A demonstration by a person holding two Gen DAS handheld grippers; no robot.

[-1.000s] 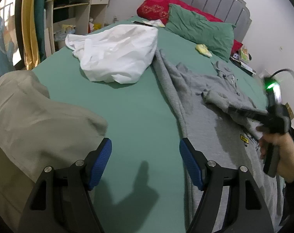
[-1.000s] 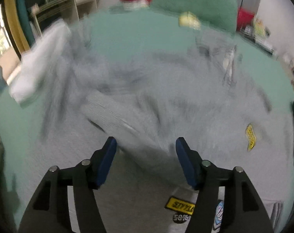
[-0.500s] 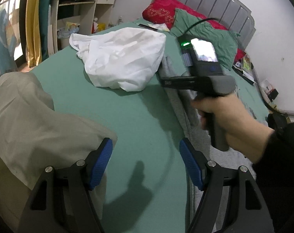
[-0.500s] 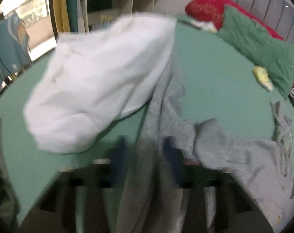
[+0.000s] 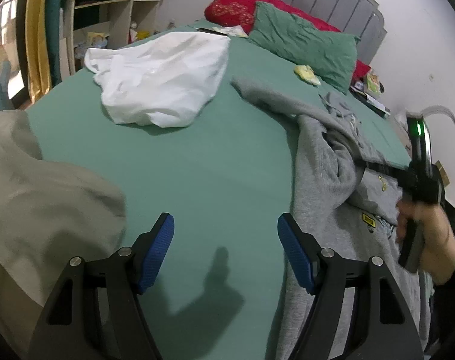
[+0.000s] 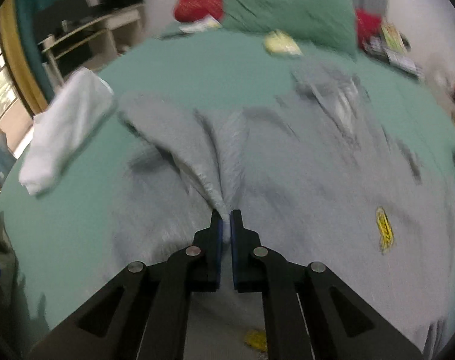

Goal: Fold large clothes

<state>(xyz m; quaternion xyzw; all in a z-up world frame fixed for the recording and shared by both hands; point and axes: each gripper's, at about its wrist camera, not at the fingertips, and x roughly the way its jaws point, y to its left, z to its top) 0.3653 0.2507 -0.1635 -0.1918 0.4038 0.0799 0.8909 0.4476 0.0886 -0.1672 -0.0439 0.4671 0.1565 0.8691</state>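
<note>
Bed with green fitted sheet [image 5: 197,165] fills the ground under both tongs.

Grey fleece hooded sweatshirt [image 6: 302,165] spread over the bed's right half, directly ahead of and beneath the right tongs [image 6: 224,228]; small yellow patches on the chest. A ridge of its cloth is bunched and drawn up into those tongs, which are pressed together, pinching the grey fabric between the blue pads. The view here is blurred.

Beige crumpled garment [image 5: 32,195] heaped just left of the left tongs [image 5: 225,240], near the left pad; whether it touches, cannot tell.

White crumpled cloth [image 5: 161,81] lies well ahead of the left tongs, apart from the sweatshirt's sleeve.

Green pillow [image 5: 302,48] and red pillow [image 5: 233,9] at the far headboard.

Left tongs spread wide, holding nothing, hanging over bare sheet; the sweatshirt's edge lies just beside the right pad.

Small pale-yellow item [image 5: 307,73] in front of the green pillow.
</note>
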